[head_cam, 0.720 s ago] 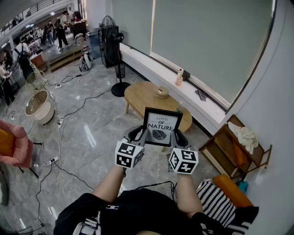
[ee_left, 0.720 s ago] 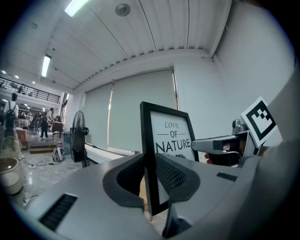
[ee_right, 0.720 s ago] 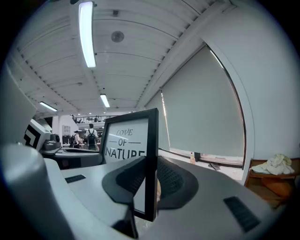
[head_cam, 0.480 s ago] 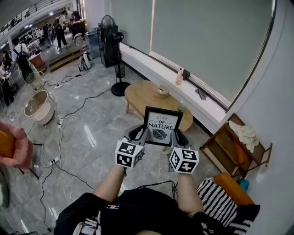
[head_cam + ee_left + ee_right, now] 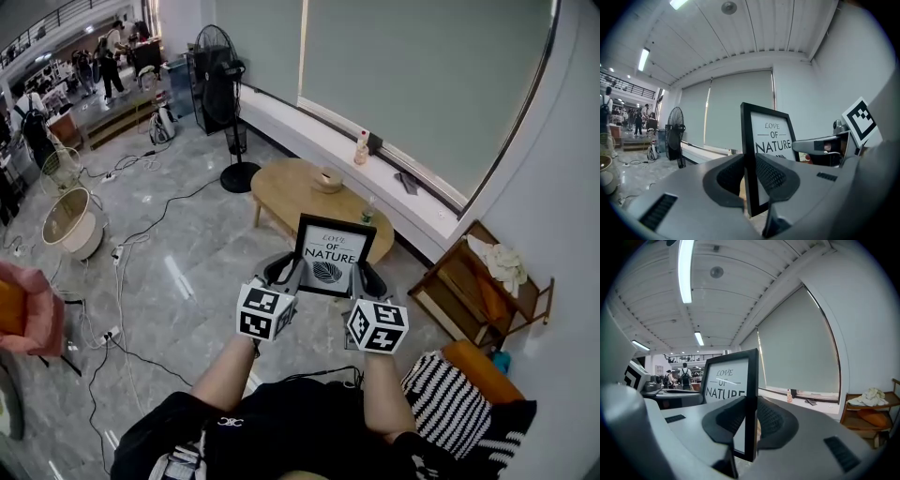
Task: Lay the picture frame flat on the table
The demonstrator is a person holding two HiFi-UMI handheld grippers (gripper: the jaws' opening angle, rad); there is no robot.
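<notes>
A black picture frame with a white print reading "LOVE OF NATURE" stands upright in the air between my two grippers. My left gripper is shut on the frame's left edge. On the frame's right edge my right gripper is shut. Both pairs of jaws press on the black border. Beyond the frame, lower down, is an oval wooden table carrying a small bowl and a green bottle.
A standing fan is left of the table. A white window ledge with a bottle runs behind it. A wooden shelf stands at right. Cables cross the marble floor, and a round tub sits at left.
The frame and both grippers keep their hold and place in the view. The scene behind has shifted slightly as the head camera moved.
</notes>
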